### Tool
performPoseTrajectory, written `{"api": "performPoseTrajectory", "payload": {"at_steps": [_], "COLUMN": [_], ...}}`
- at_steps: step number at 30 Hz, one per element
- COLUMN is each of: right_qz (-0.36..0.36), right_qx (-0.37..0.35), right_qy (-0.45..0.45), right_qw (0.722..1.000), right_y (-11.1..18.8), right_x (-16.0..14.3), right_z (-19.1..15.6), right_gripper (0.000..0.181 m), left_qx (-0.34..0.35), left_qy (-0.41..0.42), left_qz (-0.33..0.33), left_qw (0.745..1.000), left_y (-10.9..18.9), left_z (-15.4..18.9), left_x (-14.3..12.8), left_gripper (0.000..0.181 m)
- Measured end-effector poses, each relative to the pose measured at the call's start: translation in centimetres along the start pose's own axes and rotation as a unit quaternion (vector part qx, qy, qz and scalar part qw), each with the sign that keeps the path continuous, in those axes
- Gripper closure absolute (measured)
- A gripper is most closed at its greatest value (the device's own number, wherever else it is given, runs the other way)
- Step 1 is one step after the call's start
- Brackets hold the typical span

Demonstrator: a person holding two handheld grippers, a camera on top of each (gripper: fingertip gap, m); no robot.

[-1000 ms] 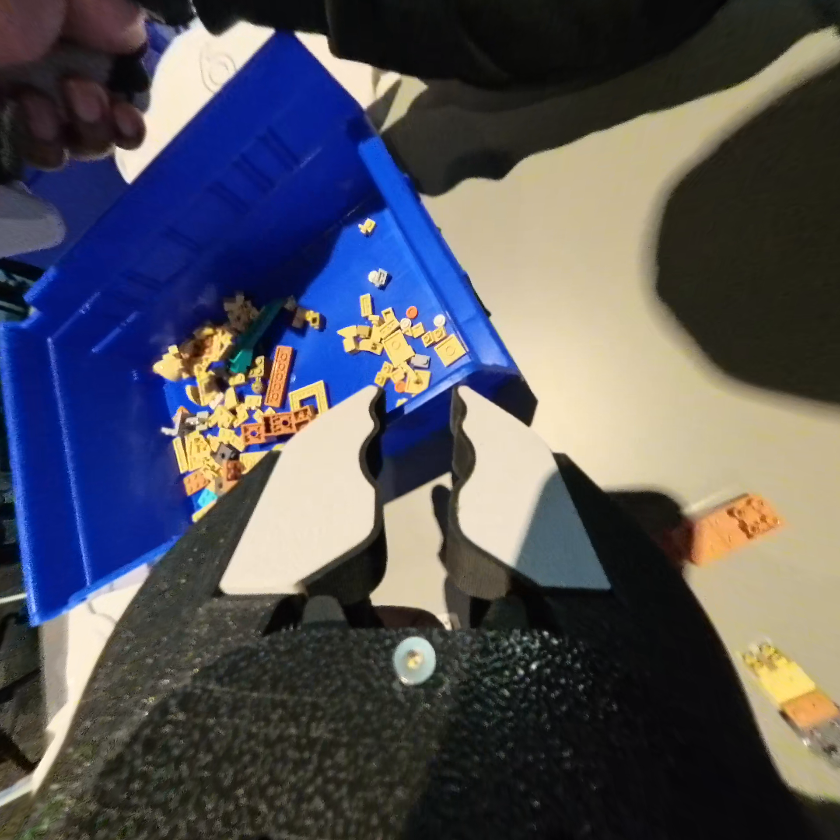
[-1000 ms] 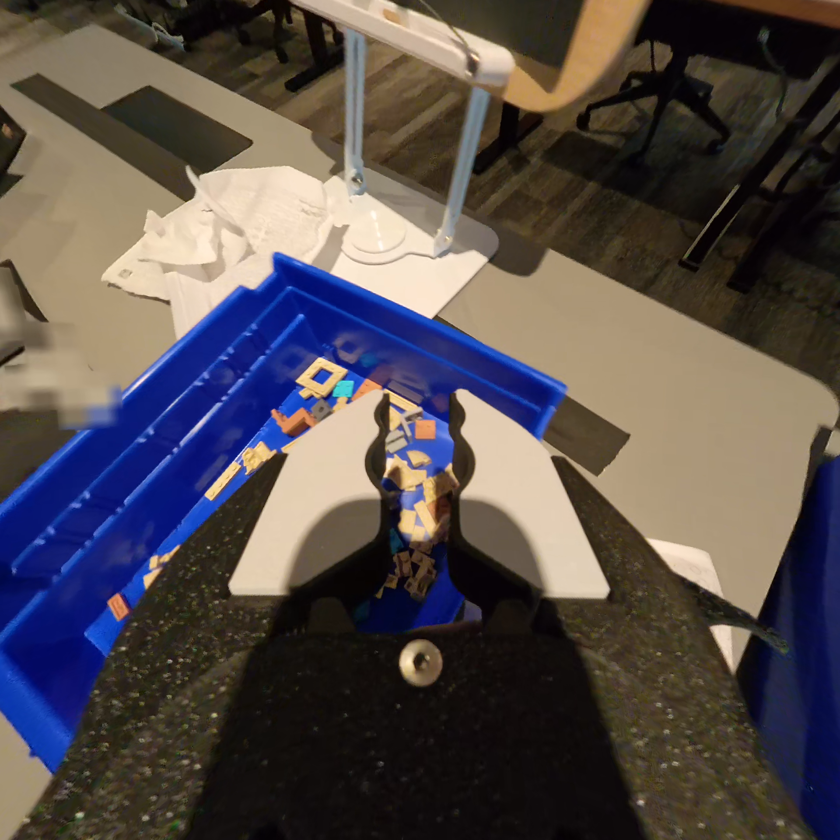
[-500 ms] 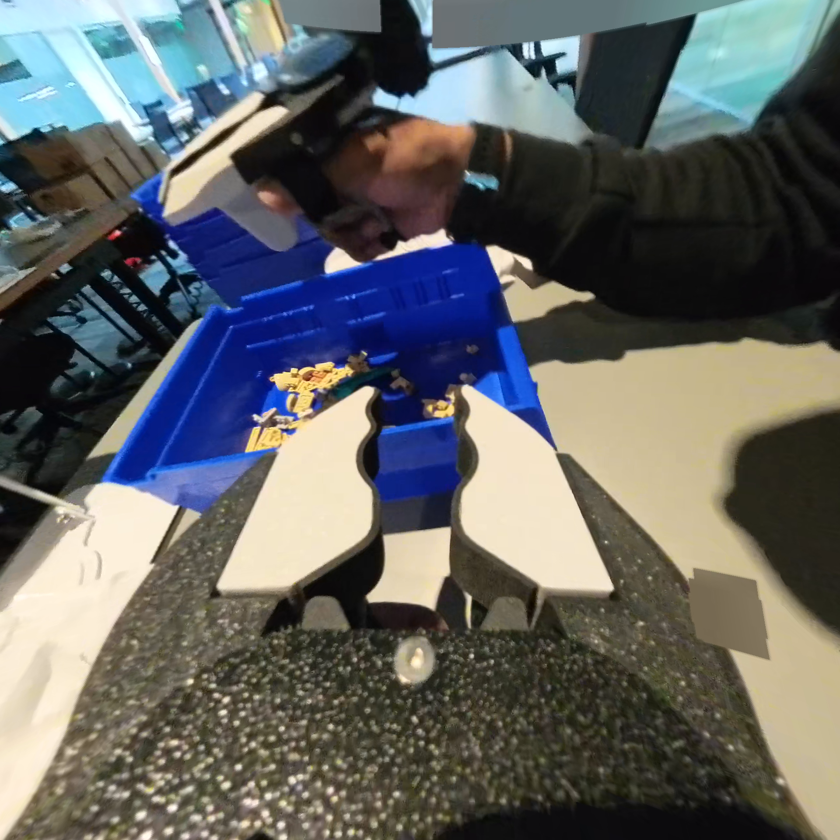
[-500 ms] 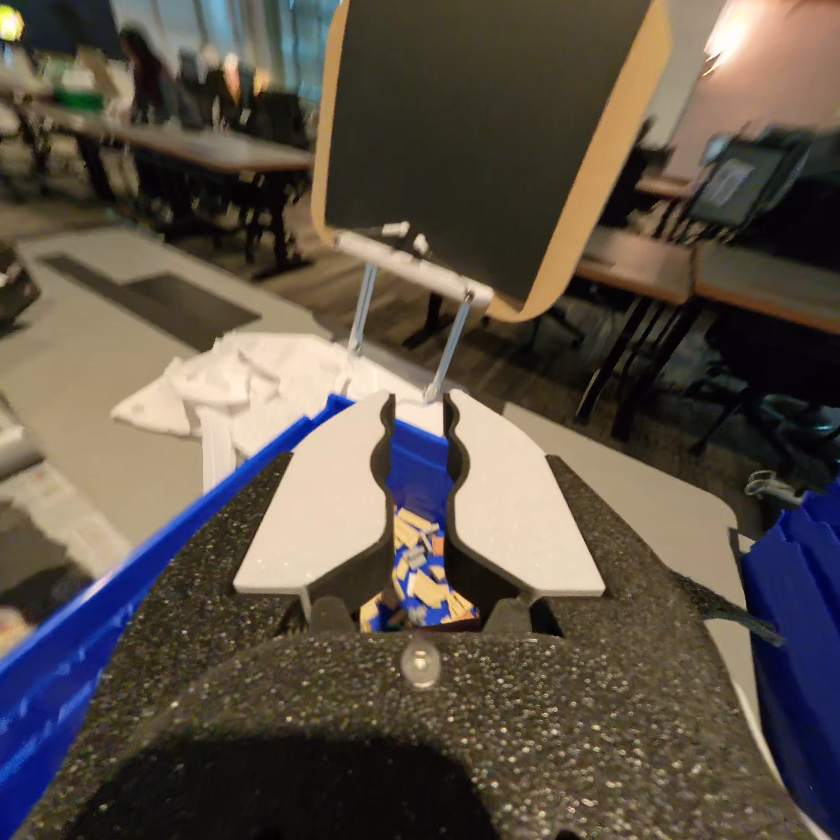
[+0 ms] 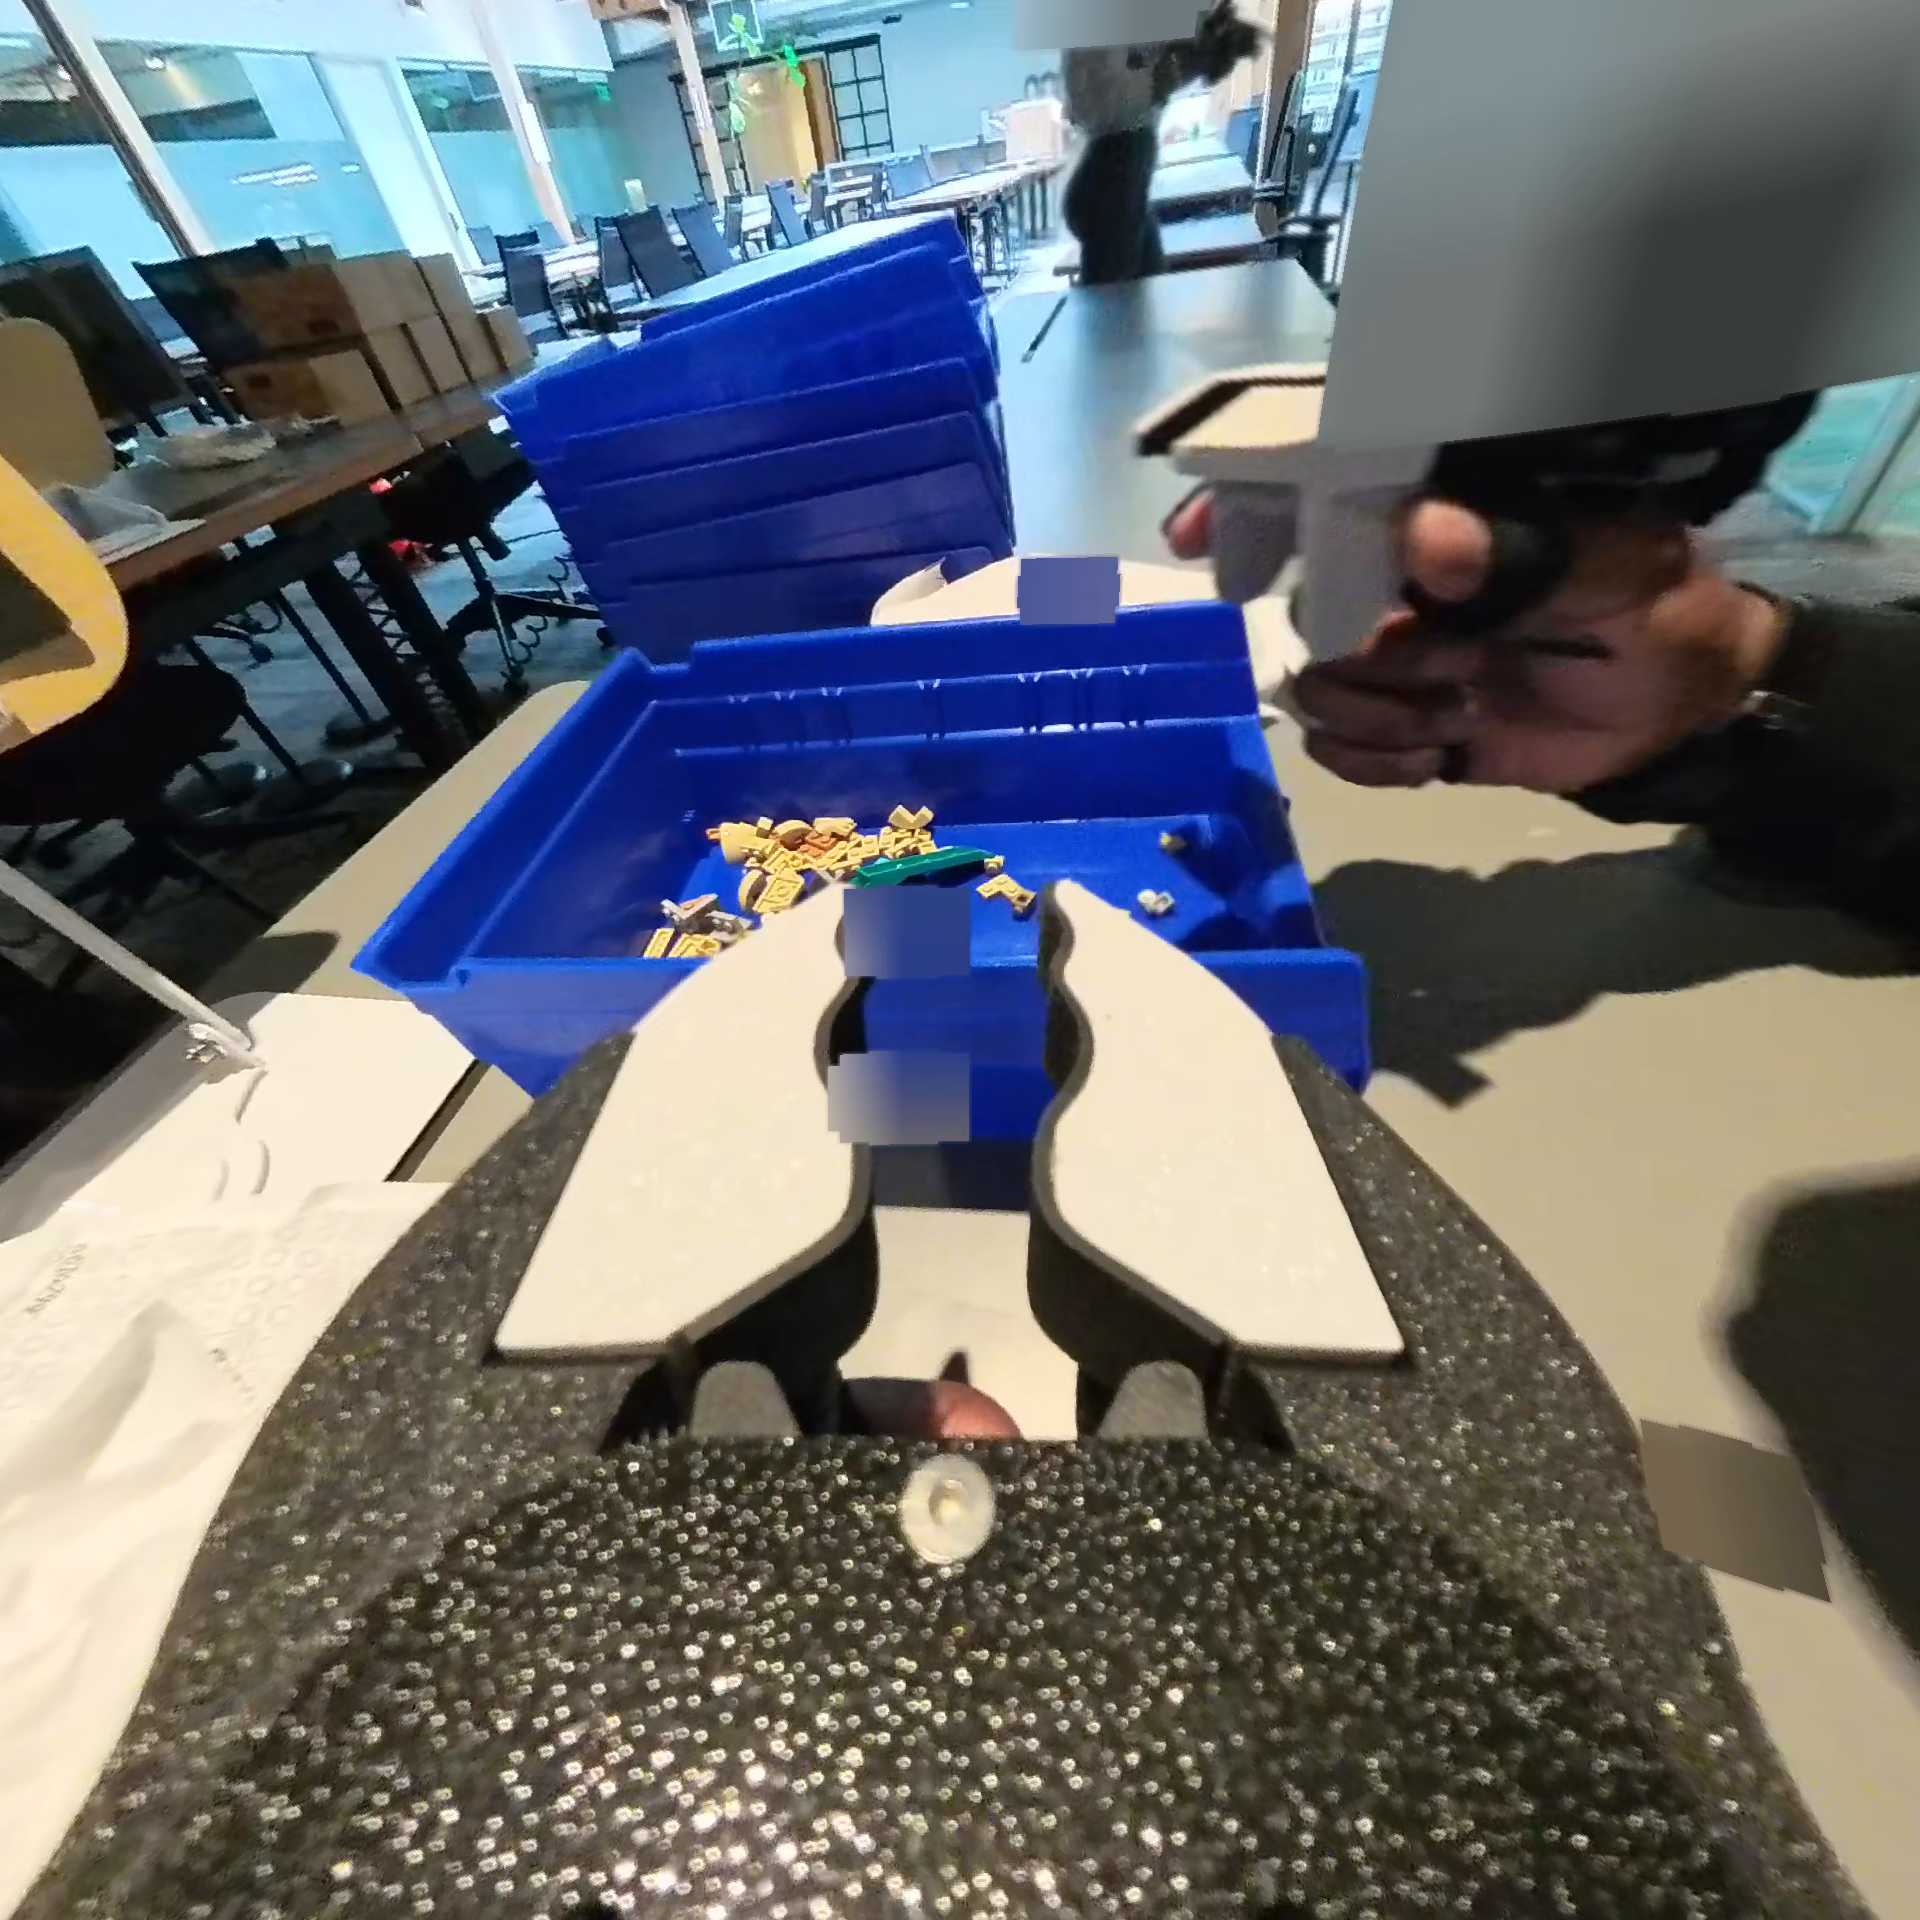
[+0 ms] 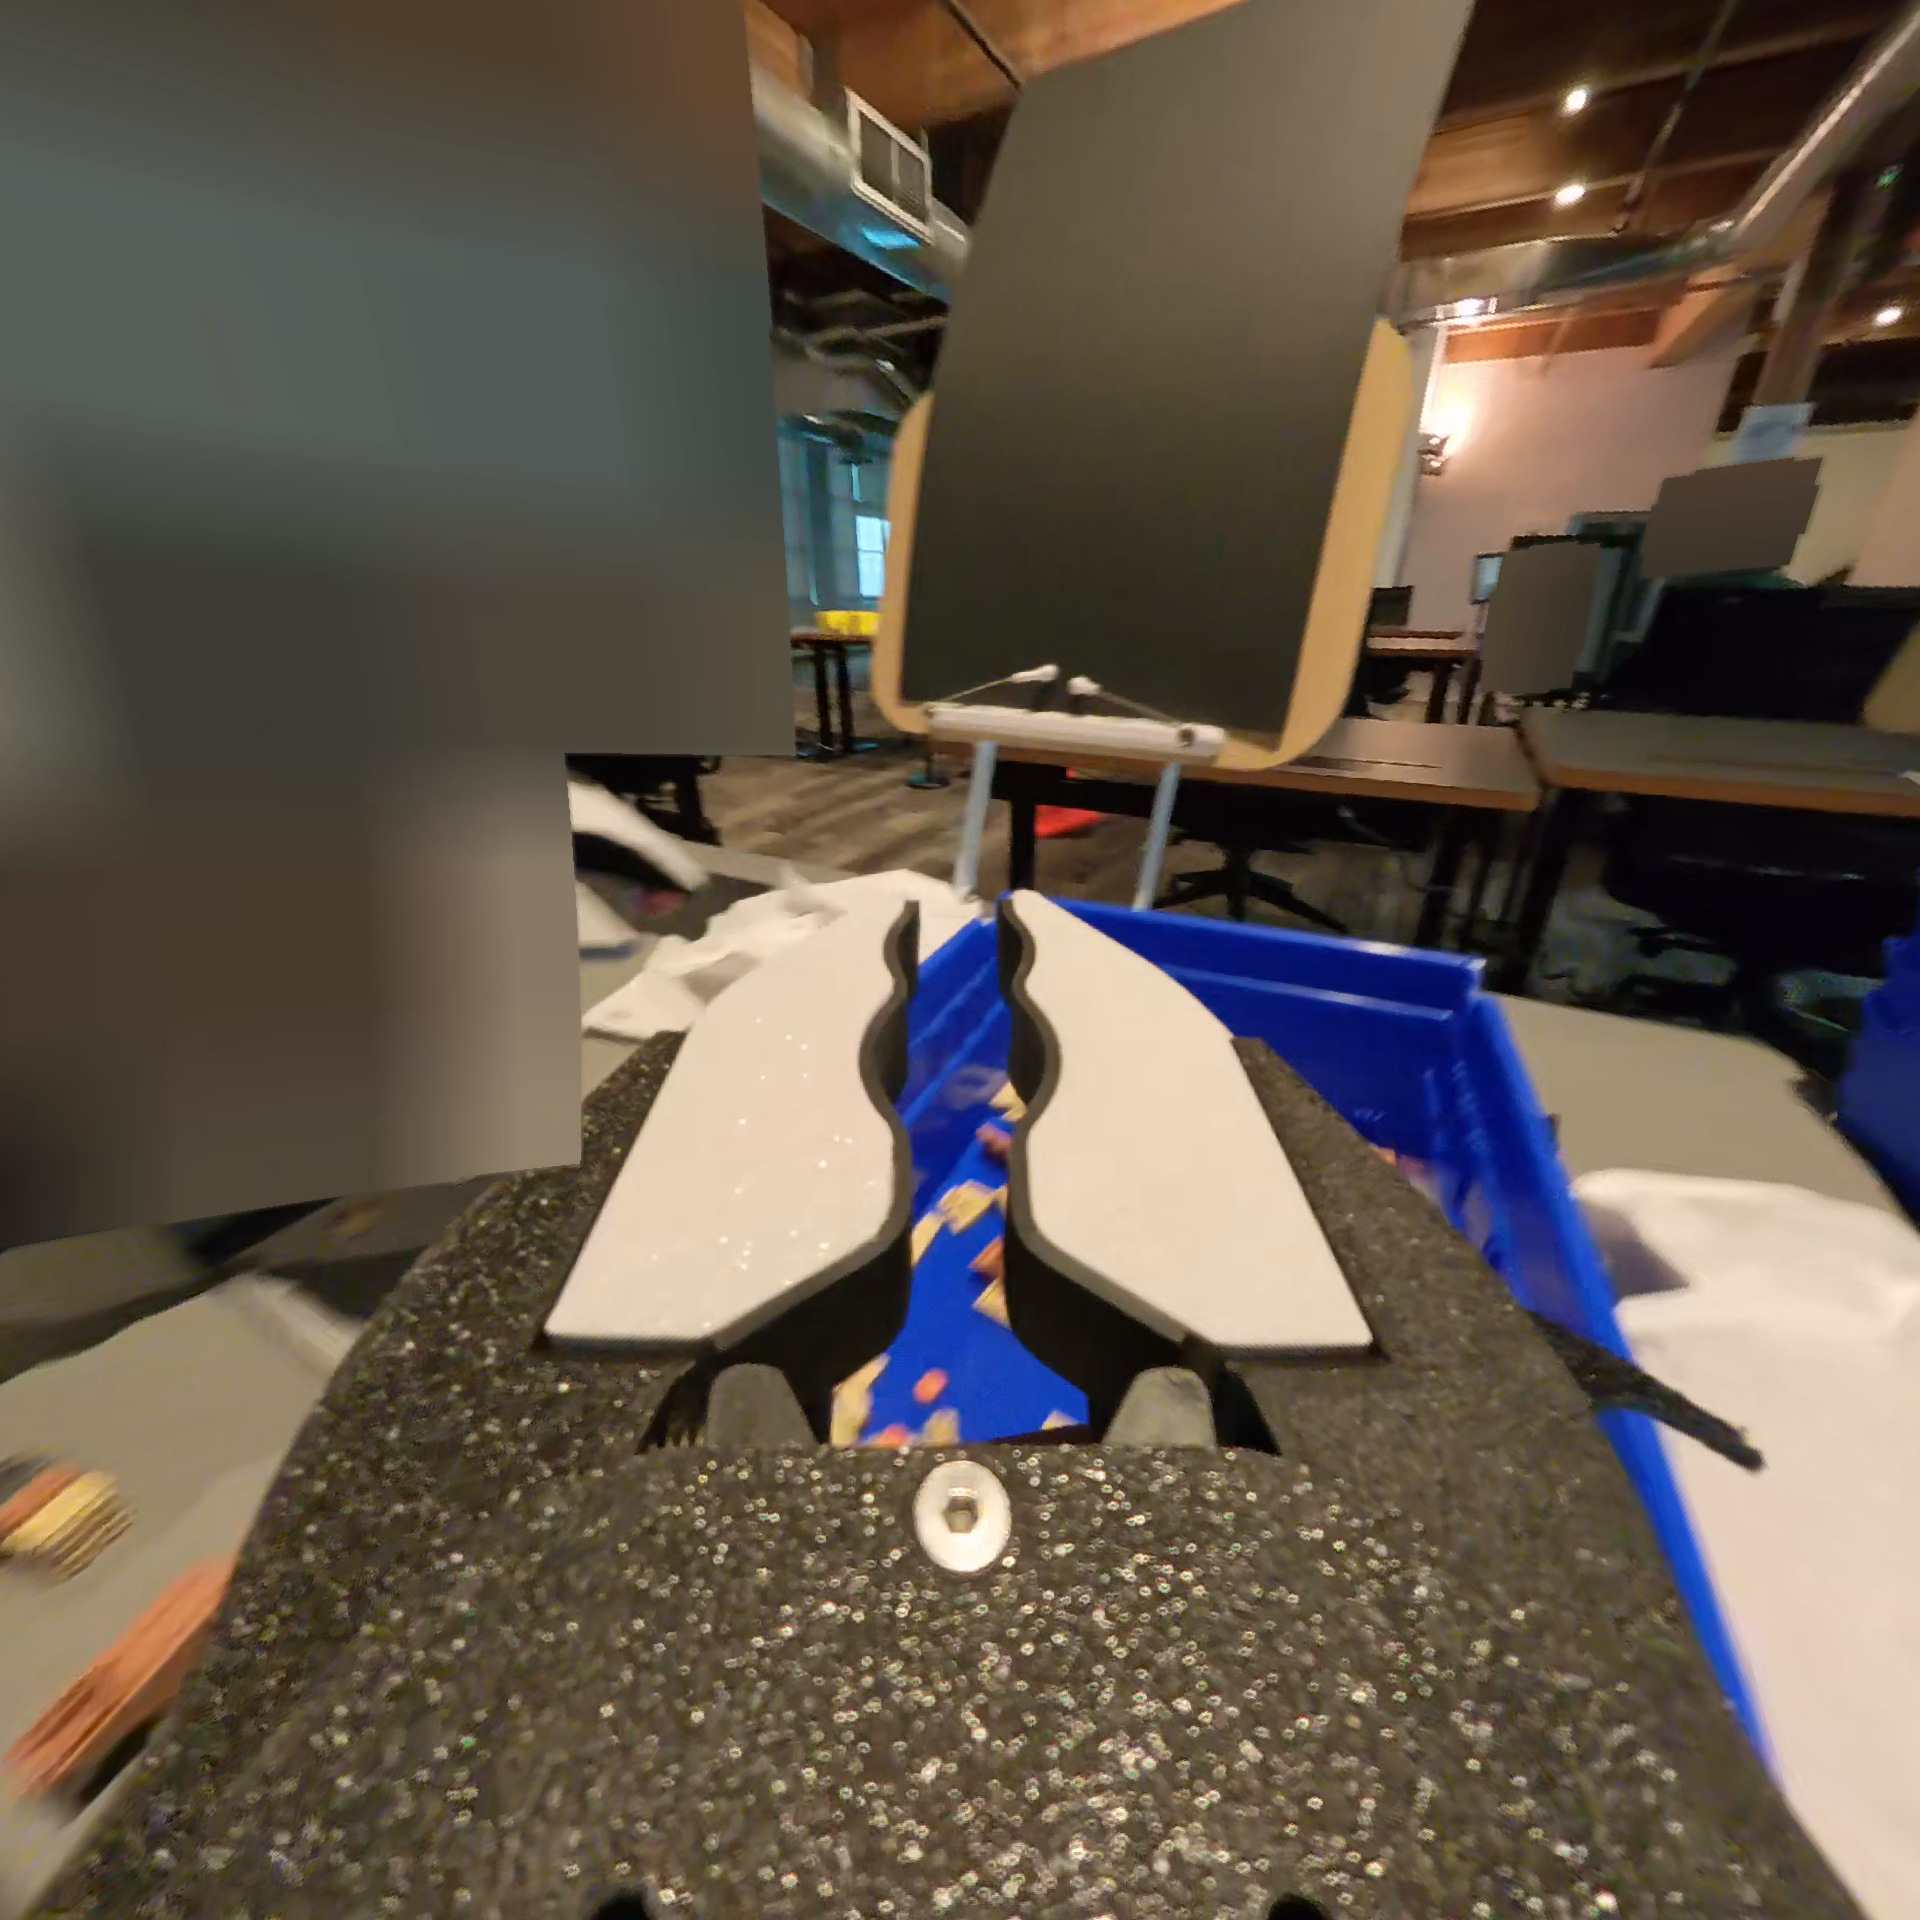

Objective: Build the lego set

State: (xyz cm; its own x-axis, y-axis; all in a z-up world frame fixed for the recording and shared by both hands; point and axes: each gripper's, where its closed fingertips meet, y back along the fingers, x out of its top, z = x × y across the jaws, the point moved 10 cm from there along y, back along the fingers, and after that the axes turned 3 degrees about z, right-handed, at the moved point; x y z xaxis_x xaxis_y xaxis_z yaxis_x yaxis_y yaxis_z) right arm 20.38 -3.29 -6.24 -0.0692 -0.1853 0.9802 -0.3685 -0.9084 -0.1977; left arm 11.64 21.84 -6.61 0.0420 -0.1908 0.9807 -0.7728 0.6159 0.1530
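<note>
A blue bin (image 5: 582,831) on the grey table holds loose lego pieces (image 5: 810,852), mostly tan and orange, with one teal piece (image 5: 914,868). My left gripper (image 5: 945,904) is open and empty, level, just before the bin's near wall. A hand holds my right gripper (image 5: 1236,436) above the bin's far right corner, partly hidden. In the right wrist view my right gripper (image 6: 956,914) is open with a narrow gap and empty, above the bin (image 6: 1455,1039); pieces (image 6: 966,1205) show between its fingers. Blurred orange and yellow built pieces (image 6: 73,1527) lie on the table at lower left.
A stack of blue bins (image 5: 769,457) stands behind the bin. White paper (image 5: 156,1403) lies at the near left, more paper (image 6: 1766,1351) beside the bin. A dark board on a white stand (image 6: 1122,416) rises past the bin. Another blue bin (image 6: 1886,1039) sits at the right edge. Across from one pair of fingers to the other is roughly 12 cm.
Both grippers tilted up from looking down into the bin to near level. The right gripper rose and moved toward the bin's far right side. Both stayed open and empty.
</note>
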Motion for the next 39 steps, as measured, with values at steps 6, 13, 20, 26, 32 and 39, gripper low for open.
{"api": "performPoseTrajectory", "payload": {"at_steps": [6, 13, 20, 26, 32, 39], "right_qz": [-0.015, -0.066, -0.064, -0.075, -0.088, -0.097], "right_qx": [0.063, 0.087, 0.097, 0.098, 0.106, 0.116], "right_qy": [0.0, -0.031, -0.02, -0.043, -0.047, -0.051], "right_qw": [0.998, 0.994, 0.993, 0.991, 0.989, 0.987], "right_y": [4.5, 6.7, 7.6, 7.7, 7.6, 7.6], "right_x": [-2.2, -4.4, -4.2, -4.3, -4.5, -4.4], "right_z": [-2.1, -1.1, -0.8, -0.5, -0.6, -0.9], "right_gripper": [0.171, 0.171, 0.171, 0.171, 0.171, 0.17], "left_qx": [0.016, 0.041, 0.053, 0.054, 0.047, 0.046], "left_qy": [-0.009, -0.019, -0.074, -0.079, -0.077, -0.078], "left_qz": [-0.017, -0.04, -0.079, -0.071, -0.081, -0.097], "left_qw": [1.0, 0.998, 0.993, 0.993, 0.993, 0.991], "left_y": [0.0, -0.5, -3.0, -5.7, -6.9, -7.6], "left_z": [-0.2, -0.6, -1.6, -2.1, -1.5, -1.4], "left_x": [-0.1, 0.7, 2.3, 2.6, 1.9, 2.0], "left_gripper": [0.151, 0.151, 0.151, 0.151, 0.151, 0.151]}}
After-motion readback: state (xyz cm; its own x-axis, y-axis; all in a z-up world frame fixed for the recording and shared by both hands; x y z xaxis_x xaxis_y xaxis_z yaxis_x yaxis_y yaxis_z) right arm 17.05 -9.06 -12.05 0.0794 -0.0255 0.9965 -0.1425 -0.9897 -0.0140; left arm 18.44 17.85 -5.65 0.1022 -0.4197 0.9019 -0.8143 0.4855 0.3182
